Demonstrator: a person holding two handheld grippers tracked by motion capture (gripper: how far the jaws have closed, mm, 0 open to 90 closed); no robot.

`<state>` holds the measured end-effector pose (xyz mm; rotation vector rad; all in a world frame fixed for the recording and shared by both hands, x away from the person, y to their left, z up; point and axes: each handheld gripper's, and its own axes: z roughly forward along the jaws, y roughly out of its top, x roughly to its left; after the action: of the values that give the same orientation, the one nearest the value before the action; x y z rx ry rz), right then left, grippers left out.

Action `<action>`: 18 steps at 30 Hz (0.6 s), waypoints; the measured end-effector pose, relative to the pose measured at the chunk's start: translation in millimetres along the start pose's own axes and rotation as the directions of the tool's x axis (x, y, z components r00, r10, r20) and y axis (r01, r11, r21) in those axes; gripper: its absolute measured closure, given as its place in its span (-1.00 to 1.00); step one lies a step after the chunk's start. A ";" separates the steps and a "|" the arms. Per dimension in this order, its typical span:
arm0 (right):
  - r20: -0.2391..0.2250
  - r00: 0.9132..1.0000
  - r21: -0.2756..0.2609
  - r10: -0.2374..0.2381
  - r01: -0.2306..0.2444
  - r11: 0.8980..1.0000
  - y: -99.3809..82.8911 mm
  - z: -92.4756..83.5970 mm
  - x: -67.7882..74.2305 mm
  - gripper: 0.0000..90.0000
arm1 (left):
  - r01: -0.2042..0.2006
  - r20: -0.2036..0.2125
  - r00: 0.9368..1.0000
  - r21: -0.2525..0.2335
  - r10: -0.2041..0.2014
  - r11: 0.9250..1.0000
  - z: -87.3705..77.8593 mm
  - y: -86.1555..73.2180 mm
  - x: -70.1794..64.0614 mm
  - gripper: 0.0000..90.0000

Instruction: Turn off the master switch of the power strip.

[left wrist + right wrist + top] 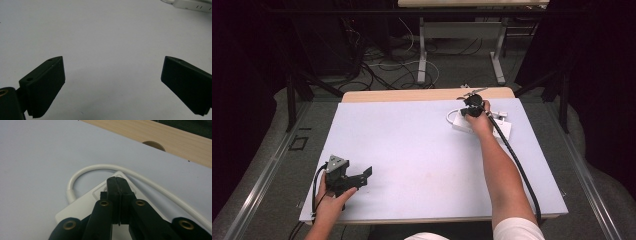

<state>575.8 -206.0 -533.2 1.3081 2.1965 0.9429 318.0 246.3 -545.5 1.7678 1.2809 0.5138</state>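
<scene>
A white power strip (460, 123) lies at the far right of the table, and its white cable (100, 167) loops round its end. My right gripper (472, 107) points down at that end. In the right gripper view its jaws are shut with nothing between them, and my right gripper (117, 181) has its tips over a square panel on the power strip (82, 203). I cannot tell whether they touch it. My left gripper (367, 175) rests near the front left corner, jaws open over bare mat. In its own view my left gripper (112, 80) faces the far-off power strip (192, 5).
A pale mat (422, 150) covers the table, with a strip of bare wood (175, 140) and a round hole (153, 145) along the far edge. Beyond the table are floor cables (387, 70) and the legs of another desk (422, 60).
</scene>
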 end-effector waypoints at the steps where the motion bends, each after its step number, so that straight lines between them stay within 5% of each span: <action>1: 0.007 1.000 0.003 -0.002 0.002 1.000 0.3 -0.1 1.6 1.00 | 0.000 -0.001 1.000 -0.001 0.000 1.000 0.1 0.0 -0.2 -0.88; 6: 0.032 0.999 -0.002 0.002 -0.002 1.000 -0.7 1.1 4.4 1.00 | -0.006 -0.001 1.000 0.004 0.006 1.000 0.1 -0.3 -0.8 -0.88; 18: -0.005 1.000 0.007 0.015 -0.015 1.000 2.0 -2.4 0.4 0.95 | -0.011 -0.007 1.000 0.006 0.011 1.000 -0.3 -1.6 -1.1 -0.87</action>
<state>575.4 -205.8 -530.1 1.3282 2.1988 0.9464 316.4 245.7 -546.5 1.7806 1.2799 0.5232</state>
